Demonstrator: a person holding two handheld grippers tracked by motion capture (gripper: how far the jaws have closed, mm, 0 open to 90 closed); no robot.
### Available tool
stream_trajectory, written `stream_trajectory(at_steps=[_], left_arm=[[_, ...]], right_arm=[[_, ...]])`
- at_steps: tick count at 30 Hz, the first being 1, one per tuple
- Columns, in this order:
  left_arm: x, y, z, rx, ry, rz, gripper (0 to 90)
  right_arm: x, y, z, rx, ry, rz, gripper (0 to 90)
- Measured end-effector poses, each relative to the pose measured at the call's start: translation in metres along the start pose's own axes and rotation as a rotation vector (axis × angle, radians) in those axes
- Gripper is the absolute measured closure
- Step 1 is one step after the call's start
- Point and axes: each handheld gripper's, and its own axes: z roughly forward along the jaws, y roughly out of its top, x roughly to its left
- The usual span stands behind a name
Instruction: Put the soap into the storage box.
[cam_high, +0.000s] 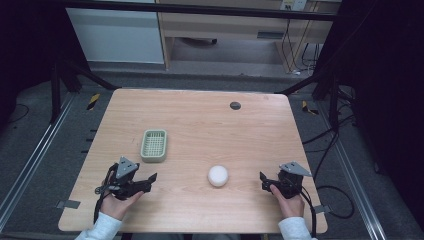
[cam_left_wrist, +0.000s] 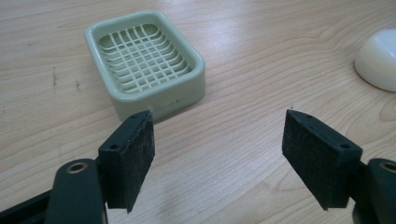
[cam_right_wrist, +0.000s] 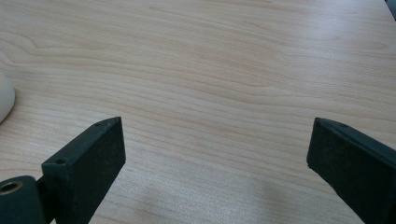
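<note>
- Table (cam_high: 200, 120): a pale wooden table with visible grain carries two loose things, well apart from each other, and has a small dark round insert (cam_high: 235, 105) near its far edge.
- Soap dish (cam_high: 154, 145): a pale green rectangular plastic soap dish with a slatted grid floor sits left of centre, empty, just ahead of the left gripper (cam_high: 147, 181); the left gripper view shows its near wall (cam_left_wrist: 159, 100) close beyond the jaws.
- Soap (cam_high: 218, 175): a white rounded bar of soap lies on the bare wood between the two grippers, nearer the person's edge, apart from the dish and touched by neither gripper.
- Left gripper: held low above the table, jaws spread wide and holding nothing, aimed toward the dish.
- Right gripper (cam_high: 266, 182): held low at the right, jaws likewise spread and empty; the soap (cam_right_wrist: 4, 102) shows at the left edge of its view.
- Step in hand: judged to be the opening approach, with nothing yet grasped.
- Next move: likely one gripper must swing toward the soap, straddle its rounded sides and close gently, since the smooth bar may slip; the dish may need steadying when the soap is set in.
</note>
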Motion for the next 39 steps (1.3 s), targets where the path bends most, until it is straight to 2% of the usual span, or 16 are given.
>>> stream_trajectory(at_steps=[10,24,29,30,39], left_arm=[[-0.008,0.007,0.005,-0.004,-0.018,0.014,24.7],[-0.029,0.032,0.005,-0.021,-0.072,0.078,23.4],[-0.037,0.044,0.01,-0.028,-0.089,0.094,23.1],[-0.041,0.048,0.013,-0.028,-0.096,0.101,22.7],[-0.06,0.059,0.026,-0.016,-0.123,0.134,21.9]], right_arm=[[0.001,0.0,0.001,0.0,0.003,-0.009,4.8],[0.001,0.0,0.002,0.012,0.008,-0.003,5.0],[0.001,0.0,0.003,0.016,0.013,0.001,5.0],[0.001,0.0,0.003,0.019,0.008,-0.002,5.0],[0.001,0.0,0.003,0.021,0.009,0.0,5.1]])
